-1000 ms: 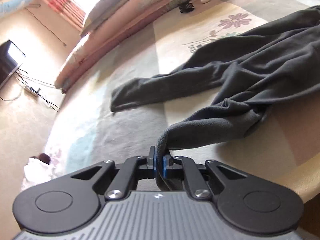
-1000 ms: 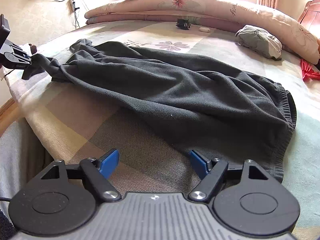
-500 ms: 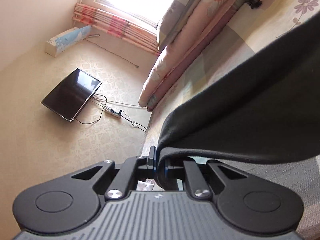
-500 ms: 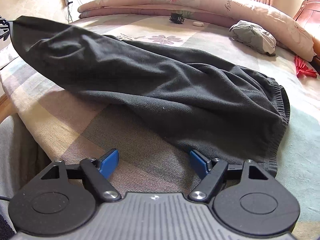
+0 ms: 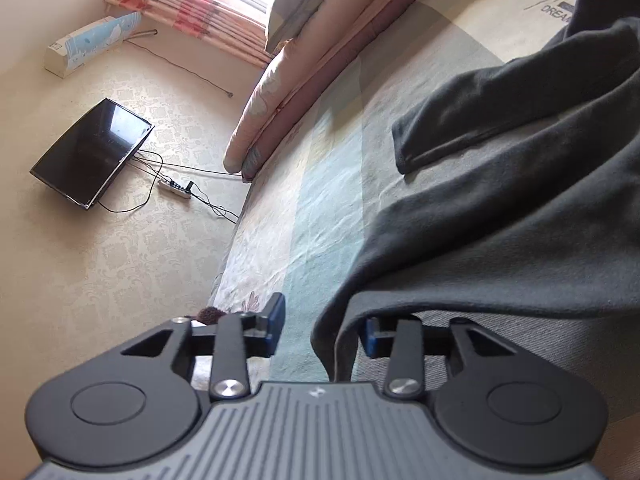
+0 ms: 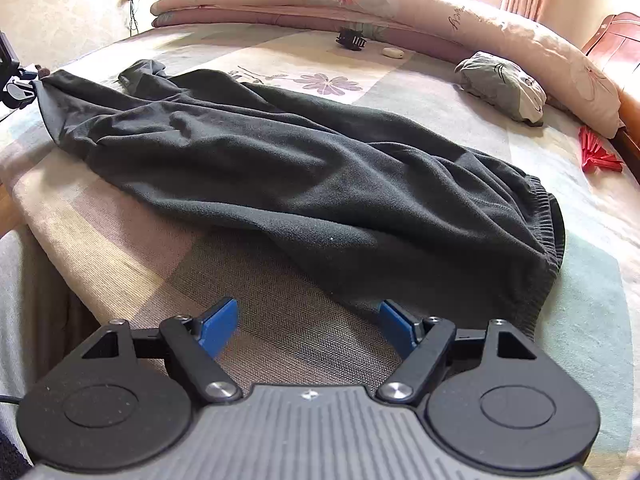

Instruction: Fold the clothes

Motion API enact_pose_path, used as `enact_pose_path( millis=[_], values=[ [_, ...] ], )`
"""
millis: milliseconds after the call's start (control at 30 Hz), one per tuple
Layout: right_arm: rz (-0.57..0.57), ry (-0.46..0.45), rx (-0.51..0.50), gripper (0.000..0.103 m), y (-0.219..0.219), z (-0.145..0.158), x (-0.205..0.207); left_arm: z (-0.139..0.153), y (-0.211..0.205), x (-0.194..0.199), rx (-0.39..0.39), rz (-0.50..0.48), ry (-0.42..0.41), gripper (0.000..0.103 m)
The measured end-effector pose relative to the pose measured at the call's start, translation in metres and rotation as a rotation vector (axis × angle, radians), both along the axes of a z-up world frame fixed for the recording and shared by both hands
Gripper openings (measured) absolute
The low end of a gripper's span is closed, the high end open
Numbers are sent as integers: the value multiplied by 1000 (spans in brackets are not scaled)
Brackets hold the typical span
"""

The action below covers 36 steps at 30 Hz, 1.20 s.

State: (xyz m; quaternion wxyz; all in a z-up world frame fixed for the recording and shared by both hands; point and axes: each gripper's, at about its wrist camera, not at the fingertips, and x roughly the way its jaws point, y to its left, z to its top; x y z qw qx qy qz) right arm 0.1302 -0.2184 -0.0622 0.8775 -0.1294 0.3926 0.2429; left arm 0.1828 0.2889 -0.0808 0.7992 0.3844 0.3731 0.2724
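Left wrist view: left gripper low over the near edge of the bed. Its jaws have just been opening and stand about half apart. The hem of the dark trousers still hangs between them, draped by the right-side pad, but the pads no longer pinch it. Reads as a release: this leg is brought across so it lies over the other one, whose cuff shows flat on the bedspread just beyond. TV and power strip on the floor, far from the work.

Right wrist view: right gripper tilted down over bare bedspread, jaws wide, nothing between them. It hovers just short of the trousers' near edge, close to the waistband end; likely waiting to take that end once the legs are stacked. Trousers run lengthwise across the bed, waistband right, leg ends left where the other gripper shows at the frame edge. Cloth is rumpled, legs roughly overlapped, not squared. Pillows, small grey bundle and red item lie well apart.
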Motion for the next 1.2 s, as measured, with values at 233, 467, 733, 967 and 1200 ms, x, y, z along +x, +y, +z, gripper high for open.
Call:
enact_pose_path(
  millis=[233,467,733,967,1200],
  values=[
    [-7,1,-26,82,1,0,-3,3,22,-21,-85,95,-11,46],
    [-57,33,8,82,-11,-1,-7,12,-41,-48,-263,-82,-13,58],
    [-201,127,181,82,-41,-7,-11,4,-181,-58,-456,-456,82,76],
    [-394,188,366,84,-80,-17,-8,5,-279,-63,-503,-659,109,77],
    [-636,220,827,95,-127,-40,3,5,-327,-51,-620,-644,65,80]
  ],
)
